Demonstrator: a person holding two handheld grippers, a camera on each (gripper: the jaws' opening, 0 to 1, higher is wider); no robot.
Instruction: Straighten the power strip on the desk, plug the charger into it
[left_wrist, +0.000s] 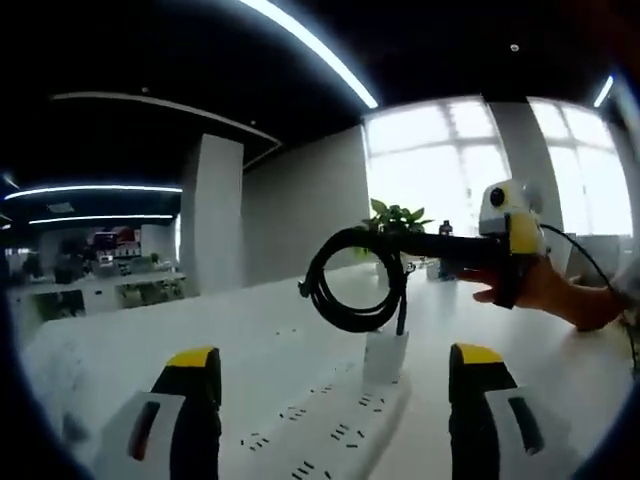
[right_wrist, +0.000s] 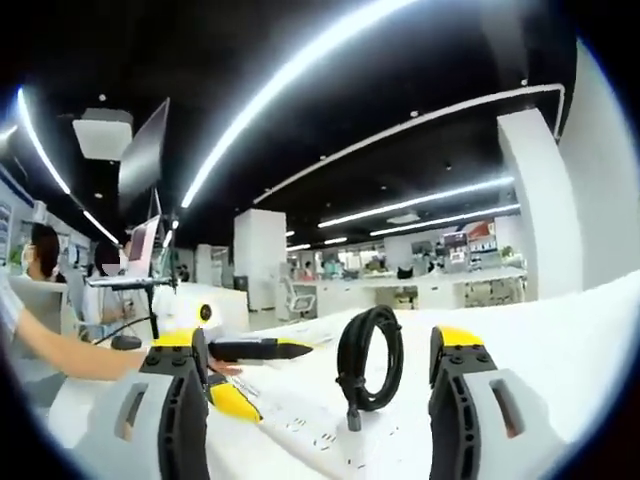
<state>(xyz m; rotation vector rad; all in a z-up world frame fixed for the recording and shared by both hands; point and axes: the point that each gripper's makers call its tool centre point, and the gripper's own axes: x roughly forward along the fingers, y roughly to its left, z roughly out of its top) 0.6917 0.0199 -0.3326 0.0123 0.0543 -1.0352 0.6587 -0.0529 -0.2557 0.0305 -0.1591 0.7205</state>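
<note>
Sockets run in rows along the long white plastic power strip (left_wrist: 330, 430), which lies flat on the pale desk top (left_wrist: 150, 340). It stretches away beneath the left gripper (left_wrist: 330, 400), so it looks roughly straightened already. That gripper hangs just above the strip's near end with its yellow-tipped jaws spread and nothing between them, probably to steady the strip if it shifts.

On the strip's far part stands the small white block charger (left_wrist: 385, 357), upright. Its black cable, tied in a round coil (left_wrist: 355, 285), rises directly above it. In the left gripper view, the right gripper (right_wrist: 325, 400), held in a person's hand (left_wrist: 555, 290), reaches in level from the strip's right side towards the coil. In the right gripper view its own jaws stand wide apart with the coil between them and touching neither, so it is released rather than grasping. That placement suits either letting go of the charger or closing on it to press it home.

Whether the prongs are fully seated cannot be told, because the charger's base blends into the white strip. The strip's near end is cut off at the bottom of both views, and its own lead and switch are not made out. Beyond the strip, a green potted plant (left_wrist: 395, 215) sits against bright windows.
</note>
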